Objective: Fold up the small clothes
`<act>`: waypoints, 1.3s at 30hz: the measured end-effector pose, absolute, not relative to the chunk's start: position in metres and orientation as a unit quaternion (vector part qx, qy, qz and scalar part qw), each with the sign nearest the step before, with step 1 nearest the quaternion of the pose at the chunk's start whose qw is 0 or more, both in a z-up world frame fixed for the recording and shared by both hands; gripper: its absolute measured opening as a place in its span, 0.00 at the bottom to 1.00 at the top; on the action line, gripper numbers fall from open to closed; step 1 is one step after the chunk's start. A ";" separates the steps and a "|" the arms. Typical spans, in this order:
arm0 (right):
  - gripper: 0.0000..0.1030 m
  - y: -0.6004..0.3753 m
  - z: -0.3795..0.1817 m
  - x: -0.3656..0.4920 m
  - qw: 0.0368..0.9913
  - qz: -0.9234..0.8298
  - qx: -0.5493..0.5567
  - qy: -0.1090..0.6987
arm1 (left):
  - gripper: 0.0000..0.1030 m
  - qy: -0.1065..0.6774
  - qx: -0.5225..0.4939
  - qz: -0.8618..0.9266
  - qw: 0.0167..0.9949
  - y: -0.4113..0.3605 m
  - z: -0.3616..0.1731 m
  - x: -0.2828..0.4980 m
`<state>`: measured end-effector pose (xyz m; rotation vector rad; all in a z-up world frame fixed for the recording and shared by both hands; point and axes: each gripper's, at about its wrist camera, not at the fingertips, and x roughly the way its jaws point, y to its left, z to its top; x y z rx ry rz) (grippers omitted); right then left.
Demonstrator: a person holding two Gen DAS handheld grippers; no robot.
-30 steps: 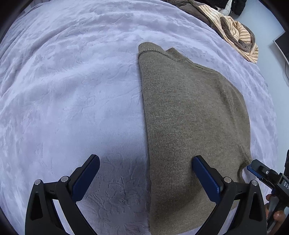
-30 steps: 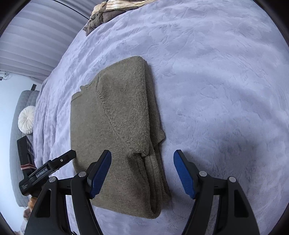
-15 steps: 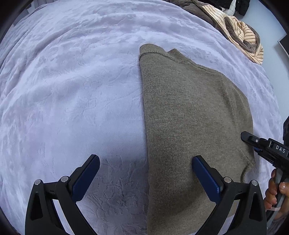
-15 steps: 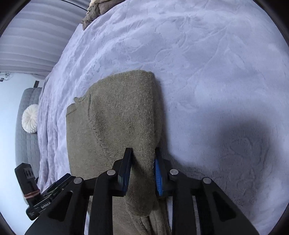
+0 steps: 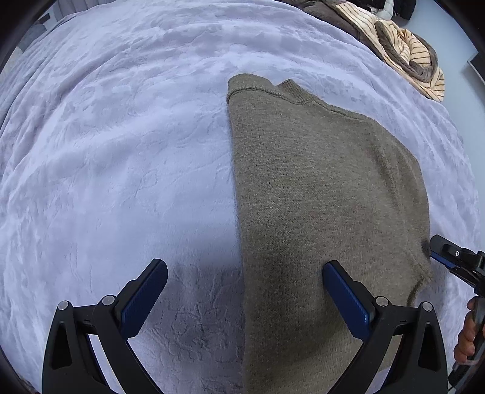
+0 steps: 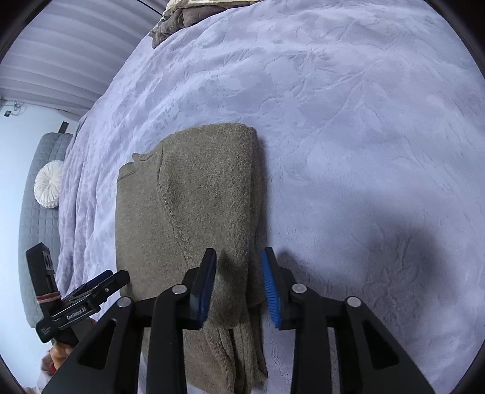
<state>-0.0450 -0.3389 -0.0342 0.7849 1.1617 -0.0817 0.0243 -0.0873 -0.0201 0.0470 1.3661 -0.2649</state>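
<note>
An olive-brown knit sweater [image 5: 318, 188] lies folded lengthwise on a lilac blanket [image 5: 106, 151]. My left gripper [image 5: 245, 269] hangs open over the sweater's left edge, one finger above the blanket and one above the knit. In the right wrist view the sweater [image 6: 197, 197] shows its folded-in sleeve along the right side. My right gripper [image 6: 239, 257] straddles that folded edge near the hem. Its jaws are opening, with the cloth between them and the right pad clear of it. The right gripper's tip [image 5: 454, 257] also shows at the sweater's right edge.
A heap of striped and brown clothes [image 5: 403, 51] lies at the far edge of the bed, also seen as a heap [image 6: 188, 18]. A white round cushion [image 6: 48, 188] rests on grey quilted furniture [image 6: 36, 242] beyond the bed. A hand [image 5: 466, 342] holds the right gripper.
The right gripper closed on the sweater's folded right edge half a second ago and has now parted again, shifting slightly along the cloth. The left gripper stayed open and almost still.
</note>
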 end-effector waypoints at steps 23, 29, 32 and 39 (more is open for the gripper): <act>0.58 -0.351 -0.049 -0.049 0.751 -0.004 0.402 0.524 | 1.00 0.628 -0.053 -0.182 0.755 -0.085 -0.023 0.051; 0.58 -0.356 -0.065 -0.040 0.732 0.041 0.419 0.536 | 1.00 0.676 -0.111 -0.232 0.690 -0.078 -0.057 0.068; 0.58 -0.352 -0.078 -0.031 0.716 0.069 0.424 0.550 | 1.00 0.681 -0.131 -0.256 0.674 -0.084 -0.064 0.069; 0.60 -0.333 -0.096 0.002 0.712 0.106 0.433 0.542 | 1.00 0.678 -0.091 -0.279 0.674 -0.125 -0.067 0.069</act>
